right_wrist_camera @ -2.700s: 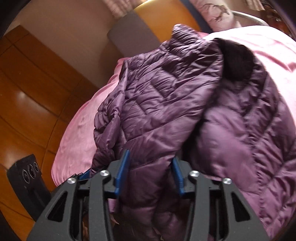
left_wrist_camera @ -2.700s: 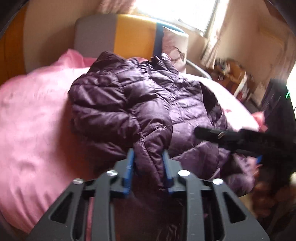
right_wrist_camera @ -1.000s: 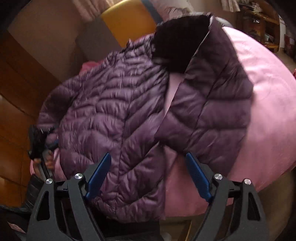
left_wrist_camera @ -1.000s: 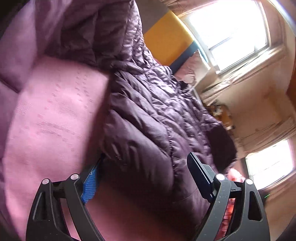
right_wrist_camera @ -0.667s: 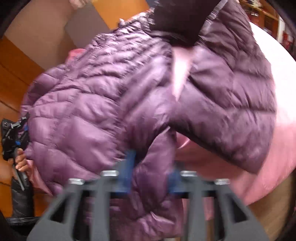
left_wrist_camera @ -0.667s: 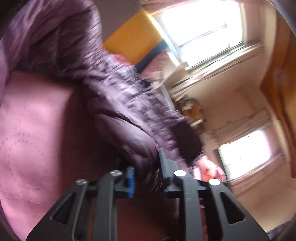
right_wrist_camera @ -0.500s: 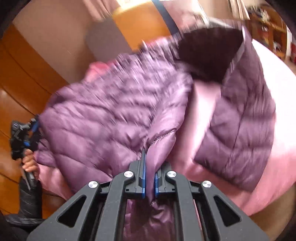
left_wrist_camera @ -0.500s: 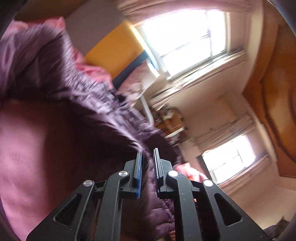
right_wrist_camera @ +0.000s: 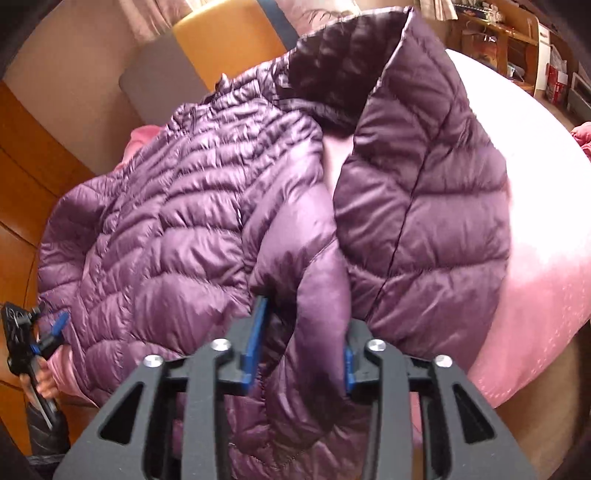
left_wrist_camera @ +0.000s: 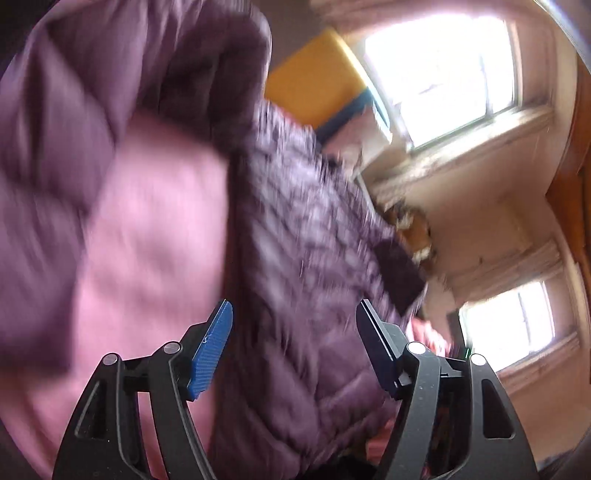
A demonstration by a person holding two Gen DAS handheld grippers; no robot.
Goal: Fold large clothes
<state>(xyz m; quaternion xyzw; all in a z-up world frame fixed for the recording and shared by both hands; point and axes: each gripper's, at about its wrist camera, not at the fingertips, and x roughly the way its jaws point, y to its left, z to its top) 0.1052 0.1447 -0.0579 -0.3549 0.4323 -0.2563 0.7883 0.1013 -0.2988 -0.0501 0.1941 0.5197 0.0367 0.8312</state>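
A purple quilted down jacket (right_wrist_camera: 184, 221) lies spread on a bed with a pink sheet (right_wrist_camera: 535, 184), its front open and the dark lining showing near the collar. My right gripper (right_wrist_camera: 301, 347) is at the near hem. Its jaws are opening, and a puffy fold of the front edge sits loosely between them. In the blurred left wrist view my left gripper (left_wrist_camera: 291, 347) is also opening. The jacket (left_wrist_camera: 314, 258) runs between its spread fingers, and neither pad presses on it. The left gripper (right_wrist_camera: 48, 332), held by a hand, shows at the jacket's far left edge.
A yellow and grey headboard (right_wrist_camera: 221, 40) stands behind the jacket, and wooden wall panels (right_wrist_camera: 22, 147) are on the left. A cluttered shelf (right_wrist_camera: 498, 29) is at the back right. Bright windows (left_wrist_camera: 443, 74) fill the right of the left wrist view. Bare pink sheet (left_wrist_camera: 147, 240) lies beside the jacket.
Half a second ago both grippers were pinched shut on jacket edges. Now both have spread apart and the fabric rests slack. The left wrist view has swung back down onto the jacket.
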